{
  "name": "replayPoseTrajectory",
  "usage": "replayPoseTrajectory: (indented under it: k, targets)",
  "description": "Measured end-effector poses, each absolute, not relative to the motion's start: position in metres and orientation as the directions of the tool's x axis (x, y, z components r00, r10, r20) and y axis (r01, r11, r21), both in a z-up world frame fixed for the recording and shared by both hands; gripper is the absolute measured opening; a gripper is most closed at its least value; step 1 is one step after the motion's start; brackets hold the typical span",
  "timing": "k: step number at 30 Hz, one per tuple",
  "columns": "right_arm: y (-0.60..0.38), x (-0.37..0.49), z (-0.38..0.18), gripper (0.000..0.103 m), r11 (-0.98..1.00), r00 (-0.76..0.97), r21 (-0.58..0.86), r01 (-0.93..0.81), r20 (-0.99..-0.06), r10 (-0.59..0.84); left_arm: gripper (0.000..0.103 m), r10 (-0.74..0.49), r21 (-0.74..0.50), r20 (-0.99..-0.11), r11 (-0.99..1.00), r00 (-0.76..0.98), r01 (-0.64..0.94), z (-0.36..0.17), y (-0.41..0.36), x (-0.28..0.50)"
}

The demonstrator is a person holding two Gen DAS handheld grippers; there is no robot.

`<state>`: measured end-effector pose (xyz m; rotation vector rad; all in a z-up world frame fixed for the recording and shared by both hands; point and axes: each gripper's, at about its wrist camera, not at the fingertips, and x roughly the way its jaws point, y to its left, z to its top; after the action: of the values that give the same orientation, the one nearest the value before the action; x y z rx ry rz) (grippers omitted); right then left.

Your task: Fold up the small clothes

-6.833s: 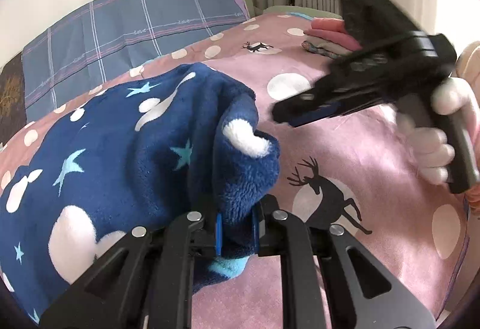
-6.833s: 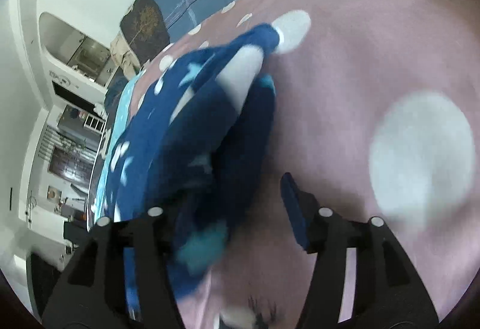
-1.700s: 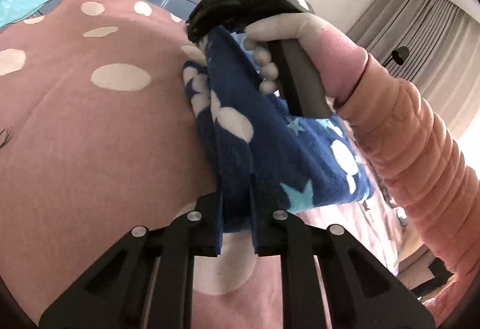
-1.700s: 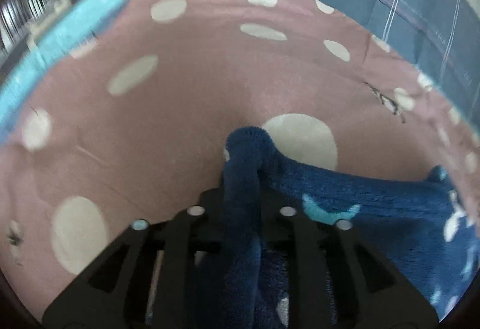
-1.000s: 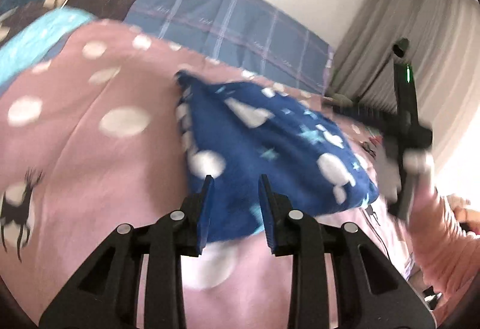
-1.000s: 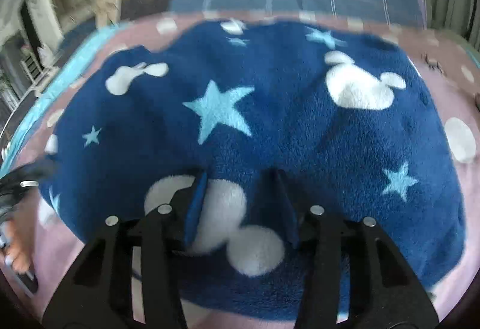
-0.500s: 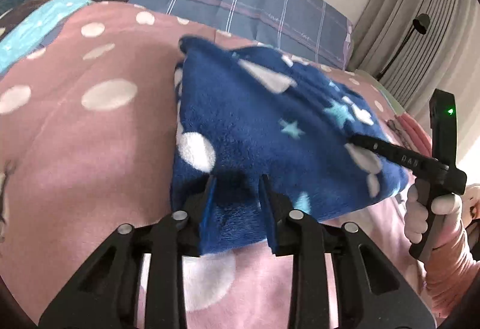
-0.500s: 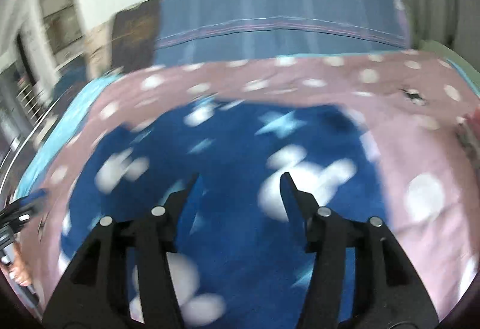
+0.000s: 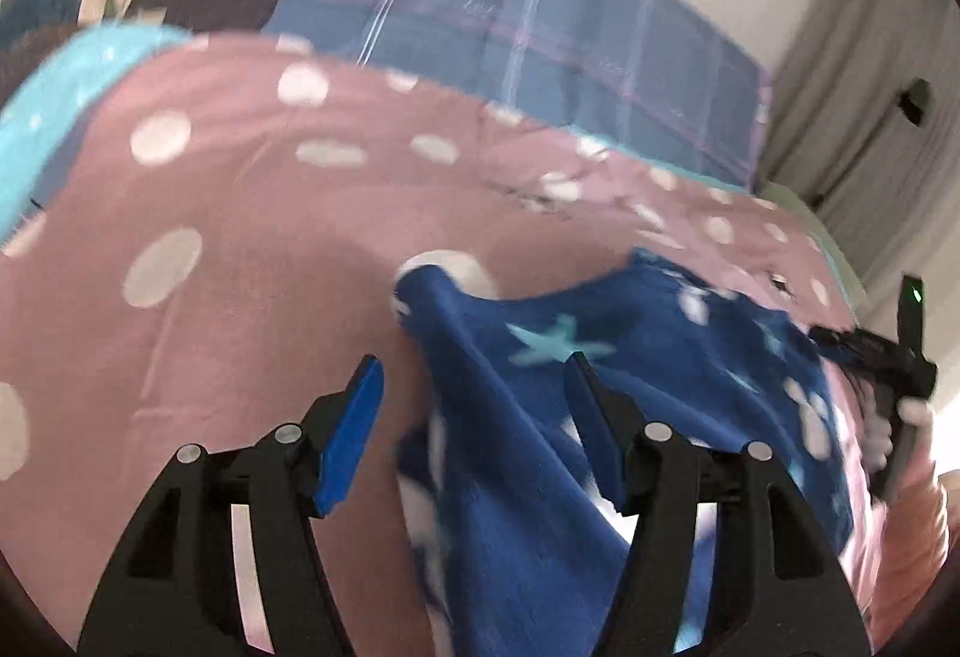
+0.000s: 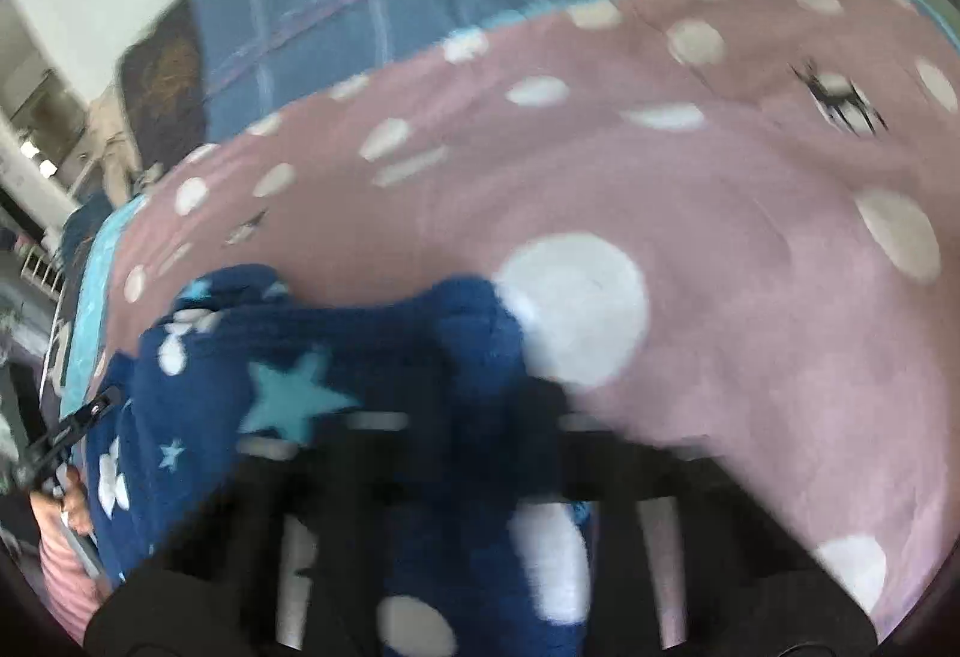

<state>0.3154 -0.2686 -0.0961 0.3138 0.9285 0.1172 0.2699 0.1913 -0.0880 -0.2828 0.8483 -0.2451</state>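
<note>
The blue fleece garment (image 9: 540, 417) lies across the lower middle of the left wrist view, on the pink dotted bed (image 9: 252, 261), one corner bunched at frame centre. The left gripper (image 9: 474, 387) stands wide open, its jaws straddling the fleece edge without pinching it, probably lined up to take that edge for another fold. At the right edge of that view a hand carries the right gripper (image 9: 840, 342) at the garment's far side. In the right wrist view the right gripper is too blurred to judge, though fleece (image 10: 468, 357) humps up between the fingers. A plaid pillow (image 9: 540, 57) sits at the upper frame, well clear; nothing blocks the fold.
</note>
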Motion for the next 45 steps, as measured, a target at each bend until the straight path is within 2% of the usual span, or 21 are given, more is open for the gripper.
replayPoseTrajectory:
  k: [2,4,5,7,8,10,12,15,20,22,24,25,27,29,30,32,35,39,42,44,45]
  targets:
    - [-0.277,0.297,-0.077,0.012,0.936,0.72,0.353,0.009,-0.652,0.239,0.061,-0.329,-0.356,-0.73,0.931,0.599,0.078,-0.103,0.193,0.29]
    - [-0.291,0.296,-0.084,0.012,0.92,0.73,0.389,0.052,-0.643,0.231,0.013,-0.367,-0.388,-0.728,0.917,0.579,0.093,-0.112,0.191,0.298]
    - [-0.298,0.302,-0.098,0.012,0.916,0.699,0.392,0.091,-0.68,0.221,0.008,-0.381,-0.393,-0.719,0.913,0.581,0.112,-0.111,0.19,0.298]
    - [-0.299,0.317,-0.128,0.02,0.915,0.609,0.382,0.132,-0.759,0.229,0.008,-0.363,-0.352,-0.665,0.923,0.653,0.155,-0.1,0.187,0.287]
    - [-0.296,0.319,-0.133,0.02,0.923,0.591,0.359,0.138,-0.778,0.214,0.008,-0.361,-0.34,-0.619,0.924,0.698,0.177,-0.092,0.189,0.277]
    - [-0.29,0.311,-0.118,0.032,0.942,0.633,0.309,0.129,-0.757,0.162,0.008,-0.359,-0.355,-0.583,0.919,0.729,0.169,-0.089,0.196,0.274]
    - [-0.286,0.293,-0.094,0.042,0.962,0.688,0.223,0.16,-0.724,0.053,0.01,-0.339,-0.34,-0.623,0.929,0.705,0.146,-0.104,0.195,0.284]
    - [-0.27,0.259,-0.06,0.041,0.977,0.72,0.115,0.182,-0.692,-0.053,0.017,-0.246,-0.209,-0.71,0.968,0.66,0.136,-0.128,0.177,0.291]
    - [-0.186,0.163,-0.044,0.041,0.952,0.722,0.279,-0.128,-0.631,0.282,0.026,-0.248,-0.229,-0.615,0.965,0.749,0.131,-0.085,0.193,0.255]
    - [-0.143,0.129,-0.064,0.056,0.92,0.671,0.283,-0.273,-0.629,0.393,0.026,-0.295,-0.271,-0.563,0.948,0.772,0.165,-0.067,0.197,0.232]
    - [-0.104,0.11,-0.107,0.059,0.911,0.586,0.219,-0.35,-0.707,0.395,0.03,-0.365,-0.306,-0.533,0.924,0.764,0.229,-0.057,0.192,0.205]
    - [-0.095,0.106,-0.128,0.06,0.931,0.592,0.15,-0.334,-0.735,0.331,0.036,-0.391,-0.301,-0.536,0.917,0.749,0.263,-0.057,0.184,0.192]
    - [-0.092,0.097,-0.131,0.06,0.939,0.644,0.086,-0.332,-0.707,0.292,0.054,-0.387,-0.245,-0.585,0.922,0.713,0.3,-0.069,0.164,0.175]
    - [-0.098,0.099,-0.119,0.06,0.954,0.637,0.111,-0.28,-0.722,0.271,0.058,-0.335,-0.166,-0.678,0.937,0.654,0.307,-0.105,0.144,0.167]
    - [-0.101,0.097,-0.112,0.06,0.96,0.633,0.123,-0.252,-0.729,0.26,0.06,-0.264,-0.075,-0.684,0.953,0.681,0.294,-0.123,0.134,0.161]
    - [-0.097,0.081,-0.097,0.06,0.953,0.644,0.113,-0.282,-0.714,0.276,0.06,-0.243,-0.034,-0.662,0.955,0.709,0.296,-0.118,0.13,0.154]
    - [-0.088,0.055,-0.09,0.064,0.95,0.689,0.012,-0.313,-0.685,0.236,0.06,-0.233,-0.046,-0.674,0.96,0.701,0.275,-0.108,0.136,0.15]
    - [-0.097,0.062,-0.111,0.064,0.955,0.601,0.153,-0.252,-0.749,0.279,0.063,-0.277,-0.131,-0.656,0.958,0.702,0.255,-0.098,0.155,0.122]
    - [-0.094,0.063,-0.127,0.064,0.967,0.586,0.15,-0.204,-0.773,0.244,0.064,-0.326,-0.222,-0.645,0.945,0.691,0.239,-0.1,0.169,0.103]
    - [-0.088,0.053,-0.114,0.063,0.978,0.622,0.106,-0.179,-0.758,0.196,0.065,-0.313,-0.201,-0.661,0.95,0.682,0.241,-0.11,0.168,0.095]
    - [-0.086,0.047,-0.108,0.063,0.981,0.648,0.093,-0.17,-0.739,0.182,0.071,-0.295,-0.182,-0.673,0.955,0.678,0.235,-0.117,0.167,0.094]
